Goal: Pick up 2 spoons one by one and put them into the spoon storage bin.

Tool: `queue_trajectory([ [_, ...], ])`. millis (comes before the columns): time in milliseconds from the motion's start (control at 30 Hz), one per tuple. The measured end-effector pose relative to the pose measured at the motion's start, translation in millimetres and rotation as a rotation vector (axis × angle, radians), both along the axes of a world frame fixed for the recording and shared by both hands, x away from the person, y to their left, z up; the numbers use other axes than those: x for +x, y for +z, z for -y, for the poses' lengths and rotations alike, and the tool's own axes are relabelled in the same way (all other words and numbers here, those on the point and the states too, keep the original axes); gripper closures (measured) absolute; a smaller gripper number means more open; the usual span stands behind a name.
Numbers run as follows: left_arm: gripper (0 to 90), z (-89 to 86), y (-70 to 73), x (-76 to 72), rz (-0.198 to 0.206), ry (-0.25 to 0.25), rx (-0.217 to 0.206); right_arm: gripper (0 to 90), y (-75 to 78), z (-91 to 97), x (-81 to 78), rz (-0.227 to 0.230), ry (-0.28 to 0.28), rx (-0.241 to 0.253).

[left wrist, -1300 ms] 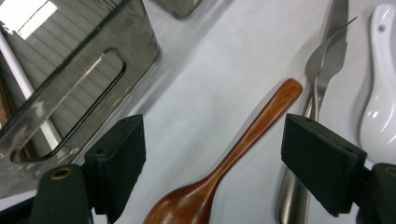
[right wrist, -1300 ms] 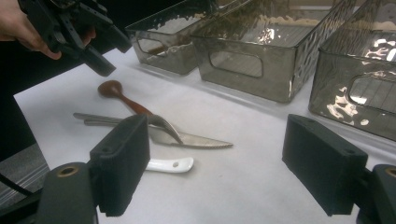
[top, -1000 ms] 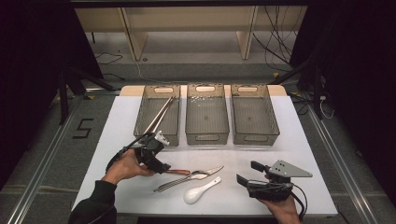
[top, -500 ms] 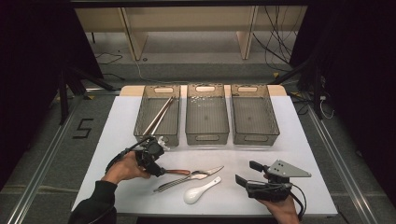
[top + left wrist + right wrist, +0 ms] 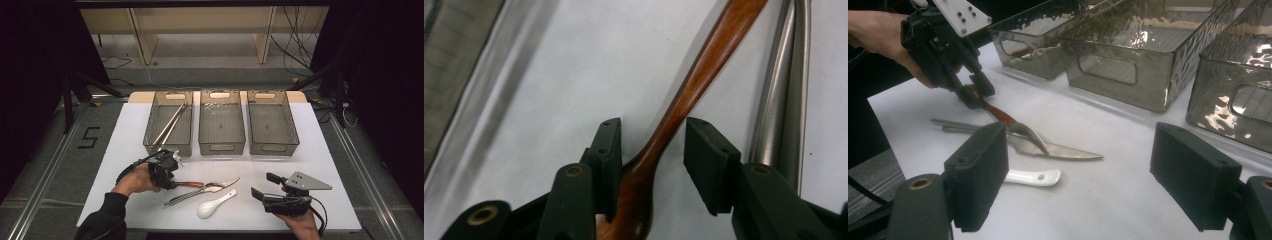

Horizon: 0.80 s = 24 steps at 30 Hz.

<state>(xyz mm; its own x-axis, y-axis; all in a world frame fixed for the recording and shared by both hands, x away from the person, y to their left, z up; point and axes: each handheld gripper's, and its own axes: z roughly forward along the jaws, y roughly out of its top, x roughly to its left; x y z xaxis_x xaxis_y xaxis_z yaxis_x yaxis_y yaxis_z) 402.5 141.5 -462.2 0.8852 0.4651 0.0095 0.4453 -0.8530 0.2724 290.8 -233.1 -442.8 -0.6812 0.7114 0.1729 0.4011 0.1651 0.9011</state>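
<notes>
Left gripper view: the left gripper (image 5: 651,165), jaws parted, straddles the wooden handle (image 5: 704,75) lying on the desk (image 5: 549,100), not yet clamped. Right gripper (image 5: 265,192) waits wide open, empty; cutlery unsorted beyond chopsticks (image 5: 169,125) in one bin (image 5: 150,131).

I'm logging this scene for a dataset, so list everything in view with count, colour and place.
Bins: three, smoky clear, in a row at the table's far side.
Chopsticks: a pair, brown, in the left bin.
Wooden-handled utensil: one, reddish brown, between the left hand-held gripper's open jaws.
Knife: one, silver, table centre.
Spoon: one, white, near the front edge.
Table: one, white.
Left hand-held gripper: black, over the wooden handle.
Right hand-held gripper: black, open, holding nothing.
</notes>
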Motion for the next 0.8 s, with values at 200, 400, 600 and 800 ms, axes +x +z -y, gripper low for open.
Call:
queue_trajectory([
  [200, 62.7, 0.6, -0.1, 1.4, -0.016, -0.010, 0.005, 23.7, 0.1, -0.1, -0.1, 0.000, -0.001, -0.001],
  [400, 67.9, 2.7, 0.1, 1.4, -0.030, -0.002, 0.009, 23.7, 0.3, -0.2, -0.7, -0.001, -0.001, -0.001],
  [600, 74.5, 3.5, 1.1, 1.1, -0.045, -0.018, 0.021, 23.7, 0.5, 0.0, -0.8, -0.001, -0.002, -0.001],
  [800, 81.1, 3.4, 0.7, 1.9, -0.053, 0.005, 0.019, 23.7, 0.6, 0.0, -0.9, 0.000, -0.002, -0.001],
])
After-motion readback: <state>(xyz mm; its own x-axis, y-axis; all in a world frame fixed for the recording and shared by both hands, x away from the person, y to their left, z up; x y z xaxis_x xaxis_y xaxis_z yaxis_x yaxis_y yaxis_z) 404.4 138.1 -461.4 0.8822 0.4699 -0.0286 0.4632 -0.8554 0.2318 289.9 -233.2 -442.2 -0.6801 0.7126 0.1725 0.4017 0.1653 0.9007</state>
